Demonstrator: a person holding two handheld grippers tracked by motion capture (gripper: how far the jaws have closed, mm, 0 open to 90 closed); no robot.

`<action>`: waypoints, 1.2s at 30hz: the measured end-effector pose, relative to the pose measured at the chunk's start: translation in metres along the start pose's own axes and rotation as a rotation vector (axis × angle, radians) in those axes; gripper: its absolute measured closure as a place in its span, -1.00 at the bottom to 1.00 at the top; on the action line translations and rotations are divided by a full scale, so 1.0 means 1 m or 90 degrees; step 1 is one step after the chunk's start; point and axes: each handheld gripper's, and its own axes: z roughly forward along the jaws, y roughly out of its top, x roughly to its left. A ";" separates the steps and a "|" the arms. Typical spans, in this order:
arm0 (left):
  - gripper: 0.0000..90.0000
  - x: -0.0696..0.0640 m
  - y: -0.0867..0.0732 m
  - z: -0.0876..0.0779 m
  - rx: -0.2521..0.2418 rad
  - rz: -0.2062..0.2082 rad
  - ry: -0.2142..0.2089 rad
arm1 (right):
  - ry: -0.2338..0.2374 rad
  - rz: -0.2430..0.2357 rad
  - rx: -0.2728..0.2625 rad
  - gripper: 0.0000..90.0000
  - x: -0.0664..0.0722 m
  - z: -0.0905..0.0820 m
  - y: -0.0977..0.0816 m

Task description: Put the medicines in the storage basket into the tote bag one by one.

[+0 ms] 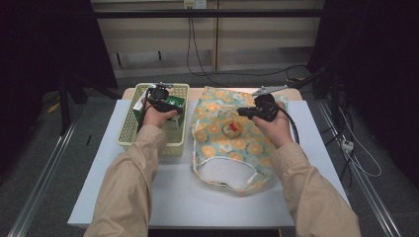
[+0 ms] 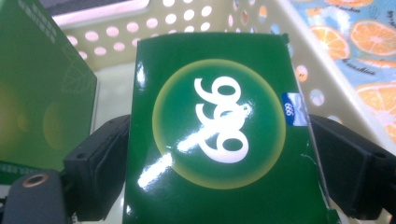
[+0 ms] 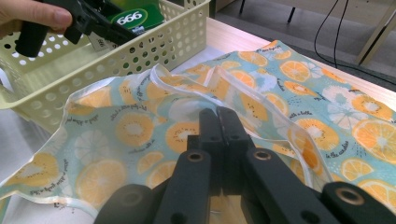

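**Two tools, one box held over the basket**

One white tabletop (image 1: 197, 202) carries everything. One orange-print cloth bag (image 1: 232, 153) lies flat at the right, mouth toward the person. One perforated basket (image 1: 129, 134) sits just beside it on the left.

Two green boxes are in the basket. The green box (image 2: 210, 182) is clamped at its side edges by the left tool (image 2: 219, 127), jaws wide apart around it. The second green box (image 2: 42, 93) stands close beside it.

The right tool (image 3: 219, 128) has its jaws fully together, tips down on the bag cloth. Can't tell if it pinches any fabric.

Risks, as I judge them:
- The glossy carton could slip or twist, since the pads only catch its edges.
- The box could clip the basket wall or knock its neighbour on the way out.
- The bag mouth lies slack, so the box may snag on the hem.
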 end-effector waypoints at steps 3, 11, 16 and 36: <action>-0.69 -0.001 0.000 -0.002 0.007 -0.003 0.006 | -0.003 0.000 0.005 1.00 -0.003 -0.001 0.000; -0.61 0.000 0.002 -0.016 0.029 -0.006 -0.008 | -0.003 0.004 -0.002 1.00 -0.003 -0.001 0.000; -0.61 0.001 0.008 -0.036 0.010 -0.012 -0.030 | 0.001 0.004 -0.003 1.00 -0.001 0.005 0.000; -0.61 -0.002 0.025 -0.093 0.018 0.064 -0.087 | -0.002 0.014 0.002 1.00 -0.002 0.010 -0.002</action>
